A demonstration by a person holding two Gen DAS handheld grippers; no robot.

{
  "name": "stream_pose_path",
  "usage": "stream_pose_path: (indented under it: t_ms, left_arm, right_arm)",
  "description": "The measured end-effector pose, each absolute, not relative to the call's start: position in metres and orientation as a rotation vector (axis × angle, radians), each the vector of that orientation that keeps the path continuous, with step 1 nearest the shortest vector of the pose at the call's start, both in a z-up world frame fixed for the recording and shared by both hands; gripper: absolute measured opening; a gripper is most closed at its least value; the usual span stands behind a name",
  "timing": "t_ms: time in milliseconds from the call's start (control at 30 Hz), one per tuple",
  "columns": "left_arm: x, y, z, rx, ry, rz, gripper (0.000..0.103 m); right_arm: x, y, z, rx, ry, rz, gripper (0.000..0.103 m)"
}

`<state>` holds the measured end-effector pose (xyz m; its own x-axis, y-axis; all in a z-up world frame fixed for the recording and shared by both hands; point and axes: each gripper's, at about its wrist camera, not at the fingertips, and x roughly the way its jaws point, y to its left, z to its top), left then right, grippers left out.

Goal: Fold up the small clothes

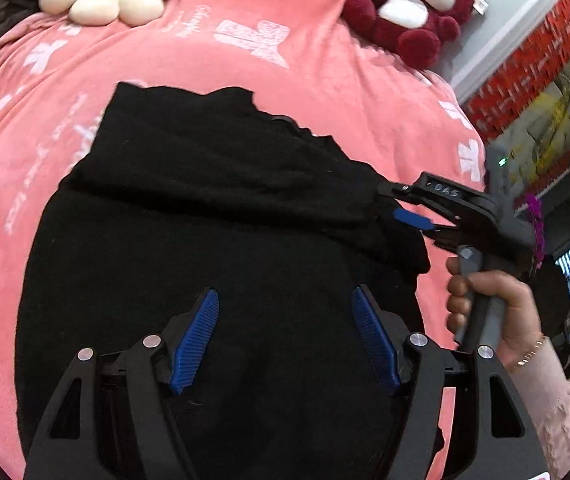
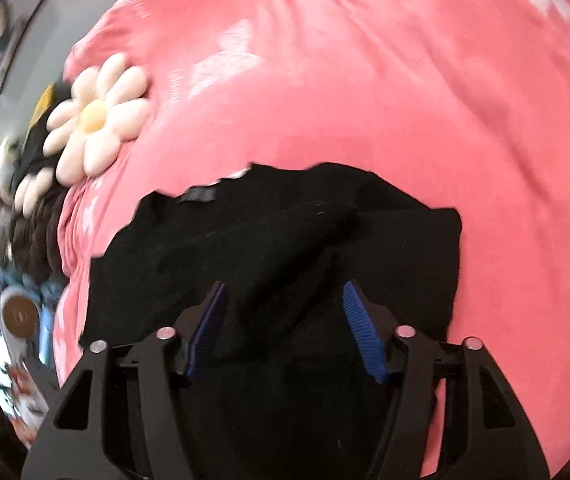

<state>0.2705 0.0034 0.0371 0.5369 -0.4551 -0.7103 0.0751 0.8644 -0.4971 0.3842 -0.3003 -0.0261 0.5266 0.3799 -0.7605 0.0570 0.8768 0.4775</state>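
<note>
Plainly released, left gripper (image 1: 285, 336), blue ribbed pads parted above black knit garment (image 1: 205, 208), touching nothing. Right gripper (image 2: 285, 332) likewise parted over cloth; seen from the left wrist, no clear grip at the folded flap's corner. Soft, matte, partly doubled over, scalloped far edge, spread on pink fleece blanket (image 1: 325, 80).

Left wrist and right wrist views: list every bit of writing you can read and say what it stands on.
"DAS" (first character unclear): on the top of the right gripper, seen in the left wrist view.
White block characters and cursive script: printed on the pink blanket; too blurred and distorted to read.
Tag on the red plush toy: too small to read.
Red wall hanging: markings unreadable.
Right wrist view: nothing legible.
</note>
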Motion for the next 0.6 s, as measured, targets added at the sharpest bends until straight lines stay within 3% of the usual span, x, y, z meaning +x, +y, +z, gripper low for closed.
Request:
stream_pose_path:
  t_ms: [33,100,200,267,600]
  left_arm:
    - [0.270,0.004,0.035,-0.446,0.959,-0.323,0.068]
    - [0.273,0.009,0.028,-0.461,0.970,-0.318,0.068]
    - [0.276,0.008,0.027,-0.478,0.980,-0.323,0.068]
    - [0.279,0.010,0.030,-0.486,0.967,-0.335,0.069]
    - [0.290,0.014,0.031,-0.531,0.956,-0.319,0.069]
  right_arm:
    - [0.389,-0.300,-0.034,0.525,1.021,0.212,0.026]
    - [0.393,-0.298,-0.040,0.553,1.023,0.227,0.019]
    - [0.390,-0.300,-0.033,0.585,0.976,0.262,0.019]
    - [0.386,-0.305,-0.030,0.574,0.963,0.251,0.026]
    - [0.394,-0.328,-0.057,0.691,0.936,0.278,0.025]
